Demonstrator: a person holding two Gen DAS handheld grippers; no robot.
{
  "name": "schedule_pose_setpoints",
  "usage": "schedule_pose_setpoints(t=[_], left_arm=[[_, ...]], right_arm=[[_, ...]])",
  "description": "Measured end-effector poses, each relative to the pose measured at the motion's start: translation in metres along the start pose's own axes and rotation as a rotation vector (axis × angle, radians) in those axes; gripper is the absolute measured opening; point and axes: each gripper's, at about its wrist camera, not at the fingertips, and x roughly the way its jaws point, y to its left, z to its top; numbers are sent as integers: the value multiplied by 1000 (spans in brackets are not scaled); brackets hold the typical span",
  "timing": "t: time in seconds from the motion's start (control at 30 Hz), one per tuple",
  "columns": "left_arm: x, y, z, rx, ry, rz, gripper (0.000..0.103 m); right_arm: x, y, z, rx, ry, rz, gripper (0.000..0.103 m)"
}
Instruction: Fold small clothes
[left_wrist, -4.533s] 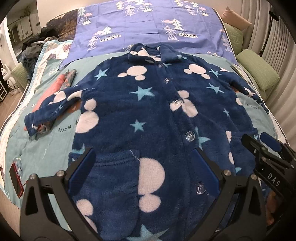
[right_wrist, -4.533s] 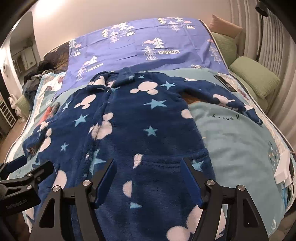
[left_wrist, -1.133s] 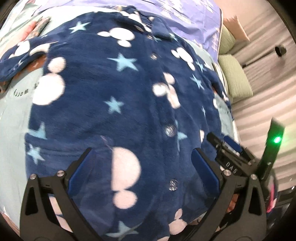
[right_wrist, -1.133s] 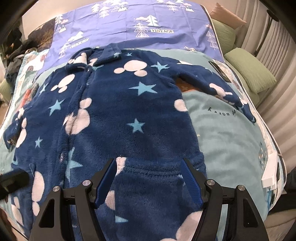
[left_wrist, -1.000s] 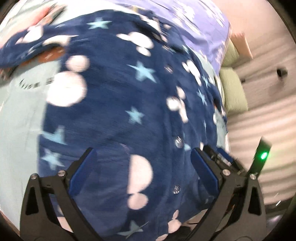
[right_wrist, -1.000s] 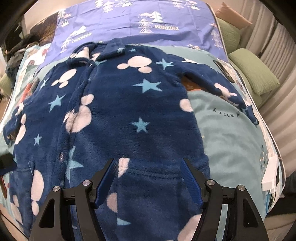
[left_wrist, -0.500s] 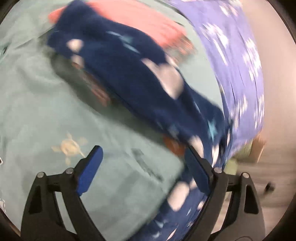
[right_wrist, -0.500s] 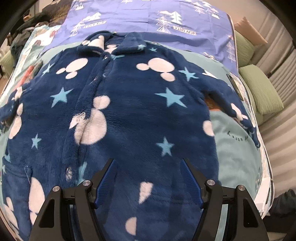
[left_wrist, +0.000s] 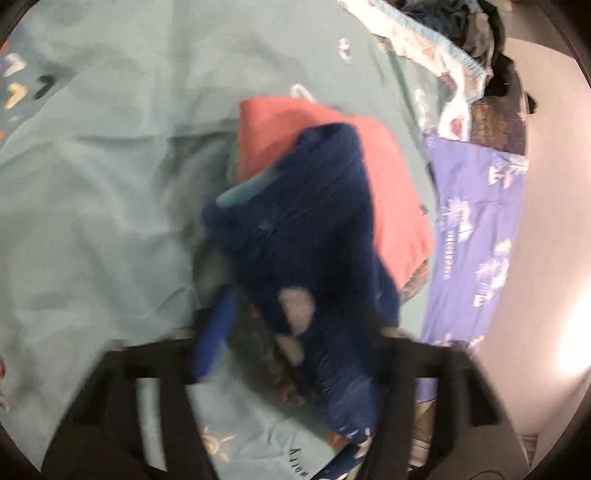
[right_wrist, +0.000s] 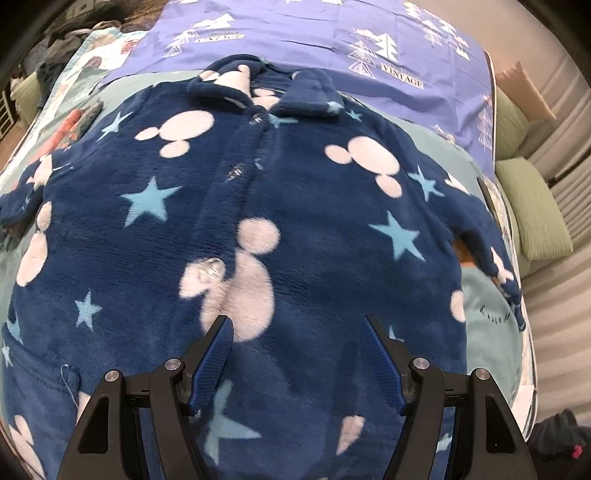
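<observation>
A navy fleece jacket (right_wrist: 314, 221) with pale mouse-head shapes and light blue stars lies flat and buttoned on the bed, collar at the far end. In the blurred left wrist view its left sleeve (left_wrist: 306, 221) runs between the jaws of my left gripper (left_wrist: 303, 317). Those jaws are closing, and a gap still shows beside the left blue pad (left_wrist: 216, 332); the other pad is hidden behind the sleeve. My right gripper (right_wrist: 297, 325) hovers open over the jacket's lower front with nothing between its fingers.
A folded red garment (left_wrist: 388, 184) lies under the sleeve's cuff on the teal bed cover (left_wrist: 92, 184). A purple sheet (right_wrist: 332, 33) with tree prints covers the head of the bed. Green pillows (right_wrist: 532, 206) line the right side. A pile of clothes (left_wrist: 472, 22) sits beyond the bed.
My left gripper swung from the jacket's front to its left sleeve, rolled, dropped, and its jaws narrowed around the sleeve. My right gripper drifted further over the jacket's middle, still open.
</observation>
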Motion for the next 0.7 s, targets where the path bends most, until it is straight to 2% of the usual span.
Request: schedule_pose_setpoints(t=[0.03, 0.27, 0.5, 0.6, 0.63, 0.7], left_arm=[[-2, -1, 0, 17, 0, -20, 14], [-33, -37, -9, 149, -93, -31, 11], [-51, -116, -32, 322, -137, -60, 10], [-49, -160, -57, 417, -144, -55, 10], [-47, -176, -70, 458, -140, -55, 4], [-38, -213, -104, 560, -108, -69, 3]], right_arm=[[0, 2, 1, -6, -5, -3, 72], [6, 1, 8, 4, 7, 10, 73], [5, 0, 12, 0, -13, 40, 73], [5, -4, 14, 5, -20, 79, 73], [6, -6, 15, 2, -21, 93, 73], [9, -11, 17, -5, -15, 115, 73]])
